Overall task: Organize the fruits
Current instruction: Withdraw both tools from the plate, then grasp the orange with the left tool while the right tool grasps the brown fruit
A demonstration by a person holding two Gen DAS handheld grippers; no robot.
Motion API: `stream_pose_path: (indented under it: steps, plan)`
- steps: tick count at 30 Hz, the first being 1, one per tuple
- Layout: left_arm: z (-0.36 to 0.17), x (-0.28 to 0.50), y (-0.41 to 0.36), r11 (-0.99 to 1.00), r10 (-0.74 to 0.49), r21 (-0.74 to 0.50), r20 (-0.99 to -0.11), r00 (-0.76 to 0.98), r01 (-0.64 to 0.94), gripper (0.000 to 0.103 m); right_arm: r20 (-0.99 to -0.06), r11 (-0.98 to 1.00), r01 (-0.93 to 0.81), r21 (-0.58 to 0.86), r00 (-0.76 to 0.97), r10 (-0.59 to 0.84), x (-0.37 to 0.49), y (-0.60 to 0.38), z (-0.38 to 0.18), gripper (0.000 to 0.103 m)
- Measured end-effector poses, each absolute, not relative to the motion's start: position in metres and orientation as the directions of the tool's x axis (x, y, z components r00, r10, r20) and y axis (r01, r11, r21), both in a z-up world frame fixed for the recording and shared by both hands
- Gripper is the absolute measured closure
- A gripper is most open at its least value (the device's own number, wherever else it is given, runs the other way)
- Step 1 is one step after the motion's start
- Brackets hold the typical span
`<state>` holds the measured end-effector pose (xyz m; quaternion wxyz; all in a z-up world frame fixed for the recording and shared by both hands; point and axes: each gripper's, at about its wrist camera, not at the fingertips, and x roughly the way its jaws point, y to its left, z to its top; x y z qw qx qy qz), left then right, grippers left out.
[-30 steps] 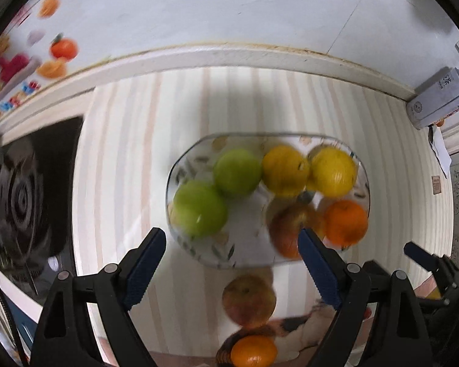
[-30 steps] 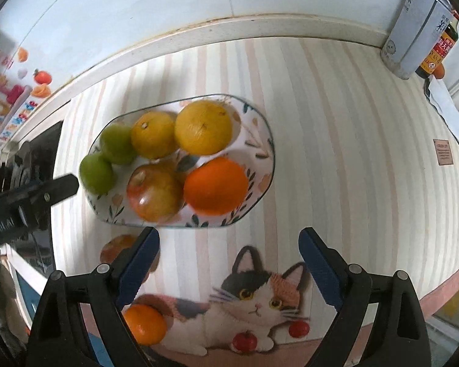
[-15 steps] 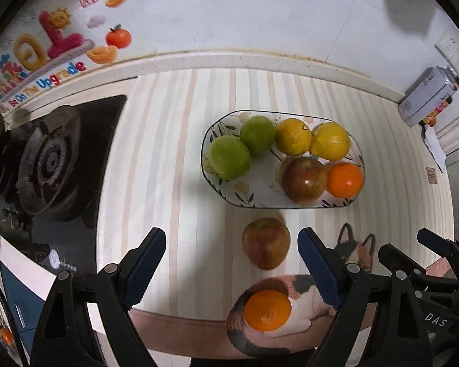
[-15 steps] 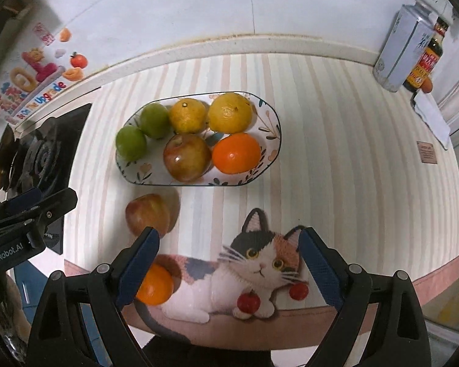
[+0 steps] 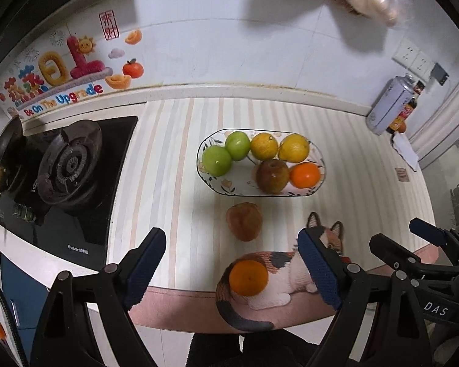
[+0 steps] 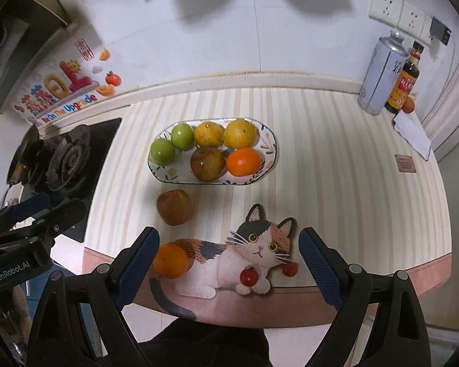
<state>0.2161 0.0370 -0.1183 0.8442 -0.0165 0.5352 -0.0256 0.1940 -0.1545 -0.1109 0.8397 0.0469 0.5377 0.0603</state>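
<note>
Covering counter: striped mat (cat print), gas stove left.

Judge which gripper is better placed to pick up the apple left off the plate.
Left, probably. The loose apple lies centred ahead of the open left gripper; for the right gripper it sits off toward its left finger.

I held my left tool and right tool wide open and empty, side by side above the table's near edge.
</note>
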Motion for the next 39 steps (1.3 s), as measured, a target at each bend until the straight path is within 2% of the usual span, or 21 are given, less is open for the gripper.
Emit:
stream_pose_path:
  steps: [10,19,24,27,34,39]
  plan:
    - [-0.093,0.190,0.029,0.997,-0.078,-0.067,-0.885,0.459,0.041,0.015,-0.874,0.986,-0.032,0.163,0.459,0.160,0.168,-0.168,-0.078,0.008]
    - [-0.106,0.192,0.021,0.995,-0.096,-0.088,-0.902,0.422,0.039,0.015,-0.873,0.974,0.000,0.225,0.444,0.202,0.169,-0.184,-0.092,0.008]
    - [-0.153,0.209,0.017,0.997,-0.070,-0.061,-0.937,0.343,0.036,0.015,-0.892,0.963,0.045,0.265,0.391,0.227,0.180,-0.199,-0.135,0.009]
    - [-0.193,0.218,0.012,0.998,-0.048,-0.039,-0.964,0.261,0.040,0.015,-0.911,0.960,0.058,0.273,0.338,0.238,0.188,-0.204,-0.169,0.035]
    - [-0.279,0.226,0.001,0.998,-0.057,-0.055,-0.997,0.050,0.034,0.015,-0.944,0.959,0.106,0.264,0.230,0.235,0.198,-0.208,-0.234,0.036]
    - [-0.325,0.231,-0.001,0.996,-0.090,-0.091,-0.994,-0.067,0.007,0.016,-0.950,0.956,0.119,0.268,0.198,0.241,0.212,-0.205,-0.253,0.035]
